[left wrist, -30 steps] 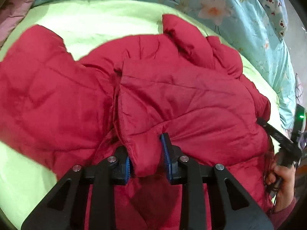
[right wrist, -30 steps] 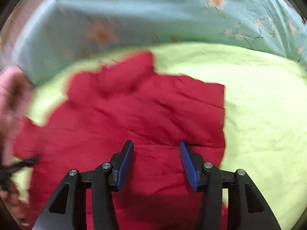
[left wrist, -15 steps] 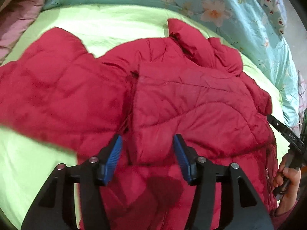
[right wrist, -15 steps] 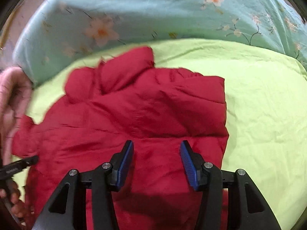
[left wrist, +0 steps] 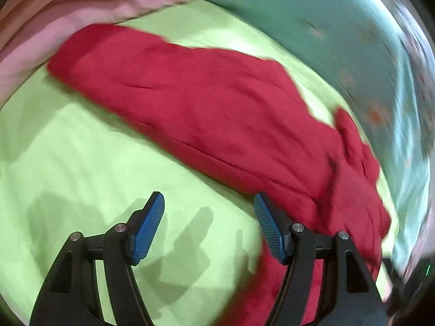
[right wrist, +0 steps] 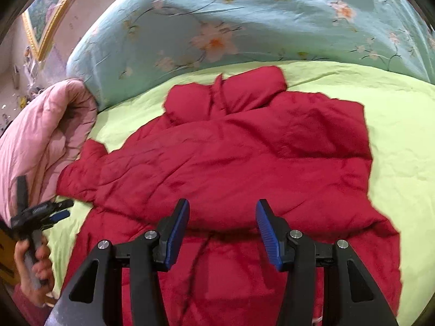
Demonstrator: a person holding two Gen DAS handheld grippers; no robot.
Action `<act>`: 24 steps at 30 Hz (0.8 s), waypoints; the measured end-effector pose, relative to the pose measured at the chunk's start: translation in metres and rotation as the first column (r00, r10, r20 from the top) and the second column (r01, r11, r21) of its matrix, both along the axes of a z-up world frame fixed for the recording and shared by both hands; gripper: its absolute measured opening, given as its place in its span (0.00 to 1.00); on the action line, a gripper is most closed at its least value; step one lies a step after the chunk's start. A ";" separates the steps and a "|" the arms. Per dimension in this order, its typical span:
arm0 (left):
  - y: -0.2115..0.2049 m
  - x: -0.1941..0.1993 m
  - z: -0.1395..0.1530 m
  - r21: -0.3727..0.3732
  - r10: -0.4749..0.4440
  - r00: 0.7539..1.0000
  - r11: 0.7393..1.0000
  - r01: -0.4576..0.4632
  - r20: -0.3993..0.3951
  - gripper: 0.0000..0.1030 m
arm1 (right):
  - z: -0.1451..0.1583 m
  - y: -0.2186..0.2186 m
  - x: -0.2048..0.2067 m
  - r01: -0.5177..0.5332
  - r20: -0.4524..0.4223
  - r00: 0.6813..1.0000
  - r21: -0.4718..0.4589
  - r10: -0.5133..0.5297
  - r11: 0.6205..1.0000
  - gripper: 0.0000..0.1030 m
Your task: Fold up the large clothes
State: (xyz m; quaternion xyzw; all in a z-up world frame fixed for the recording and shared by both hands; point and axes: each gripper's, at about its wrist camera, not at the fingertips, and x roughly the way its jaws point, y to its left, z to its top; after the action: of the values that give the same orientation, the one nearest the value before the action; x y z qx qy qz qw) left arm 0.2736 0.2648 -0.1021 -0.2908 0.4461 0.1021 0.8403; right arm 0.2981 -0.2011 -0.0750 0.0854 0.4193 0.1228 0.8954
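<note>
**Both tongs empty over the red jacket, next fold to be picked**

The puffy quilted red jacket (right wrist: 244,163) lies spread on the lime-green bed sheet (right wrist: 402,125), collar toward the teal floral quilt (right wrist: 244,21) at the head of the bed. 1 sleeve looks already laid across the chest, forming a raised band over the body, while the other sleeve (left wrist: 152,81) stretches out flat to the side, toward the pink padded quilt (right wrist: 40,141).

The left tongs (left wrist: 209,225) sit over bare green sheet just beside the jacket's edge, jaws opening, nothing between the blue pads (left wrist: 148,231). From the right wrist view you can see the person's hand (right wrist: 35,260) carrying them at the bed's edge. That spot makes sense, I'd say: the outstretched sleeve lies right ahead of them, the likely next piece to bring in.

The right tongs (right wrist: 221,233) hover above the jacket's lower body with the jaws parted and nothing pinched; red fabric shows beneath the gap, not in it. Hanging there keeps them handy for the hem or for steadying the folded sleeve. Padding this thick tends to spring back, so the folds may need pressing.
</note>
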 end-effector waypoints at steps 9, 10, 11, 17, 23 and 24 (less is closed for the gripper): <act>0.077 0.008 -0.020 -0.122 0.198 0.980 0.973 -0.195 0.016 0.66 | 0.008 0.023 -0.027 -0.072 -0.001 0.997 0.010 0.072 0.997 0.51; 0.081 0.011 -0.020 -0.126 0.204 0.979 0.971 -0.201 0.017 0.66 | 0.008 0.024 -0.028 -0.074 -0.003 0.997 0.010 0.074 0.997 0.51; 0.086 0.015 -0.020 -0.128 0.212 0.977 0.970 -0.208 0.017 0.66 | 0.008 0.024 -0.030 -0.076 -0.003 0.997 0.009 0.076 0.997 0.51; 0.105 0.032 -0.029 -0.149 0.230 0.973 0.962 -0.229 -0.005 0.66 | 0.007 0.026 -0.035 -0.076 -0.012 0.997 0.022 0.076 0.997 0.52; 0.116 0.032 -0.033 -0.180 0.255 0.967 0.952 -0.249 0.006 0.66 | 0.008 0.028 -0.043 -0.083 -0.015 0.996 0.029 0.084 0.996 0.52; 0.119 0.033 -0.034 -0.188 0.266 0.964 0.947 -0.259 0.011 0.66 | 0.009 0.028 -0.044 -0.084 -0.014 0.996 0.027 0.085 0.996 0.52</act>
State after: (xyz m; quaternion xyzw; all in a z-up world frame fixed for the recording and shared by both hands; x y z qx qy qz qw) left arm 0.3063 0.3837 -0.1358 -0.4262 0.3956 0.1656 0.7965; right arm 0.2537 -0.1727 -0.0665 0.0804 0.4276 0.1654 0.8850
